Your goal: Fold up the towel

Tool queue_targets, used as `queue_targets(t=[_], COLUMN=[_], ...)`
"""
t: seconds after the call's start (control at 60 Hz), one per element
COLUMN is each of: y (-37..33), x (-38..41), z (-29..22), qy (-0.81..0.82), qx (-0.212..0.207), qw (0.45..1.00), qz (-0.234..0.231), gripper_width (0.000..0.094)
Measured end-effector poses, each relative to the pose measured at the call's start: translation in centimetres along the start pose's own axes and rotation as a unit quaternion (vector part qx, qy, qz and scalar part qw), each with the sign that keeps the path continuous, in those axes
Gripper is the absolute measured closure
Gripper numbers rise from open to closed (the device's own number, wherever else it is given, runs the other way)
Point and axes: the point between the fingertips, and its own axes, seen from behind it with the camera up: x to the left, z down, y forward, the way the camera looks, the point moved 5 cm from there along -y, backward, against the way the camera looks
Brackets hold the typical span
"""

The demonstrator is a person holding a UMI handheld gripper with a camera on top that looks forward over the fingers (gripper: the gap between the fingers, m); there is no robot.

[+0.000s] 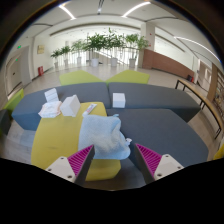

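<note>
The towel [103, 135] is lying crumpled, unfolded, on the surface [160, 125]; the hand-held gripper [113, 160] is hovering open, empty.

Your gripper [113, 160] hangs with its magenta-padded fingers [80, 160] spread apart — nothing between them. Just ahead lies a crumpled pale-blue cloth towel [103, 134] on the yellow round tabletop [55, 140]; beyond it, white folded cloths [60, 106] — and a row of green potted plants [100, 45] farther off.

I can read no writing anywhere in front of me. The white boxes [60, 104] on my bench [160, 125] show no label or number I can make out.
</note>
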Motion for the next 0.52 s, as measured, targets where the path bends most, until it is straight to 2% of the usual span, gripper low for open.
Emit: queue_targets(t=[0.25, 0.467, 0.517], y=[-11.9, -15.3, -15.4], x=[6.1, 9.0, 9.7], z=[0.6, 1.0, 1.0], qy=[-0.034, -0.054, -0.043], qx=[-0.067, -0.101, -0.101], qw=[0.996, 0.992, 0.991], qz=[-0.043, -0.057, -0.075], gripper_width=[0.0089, 0.0089, 0.0091])
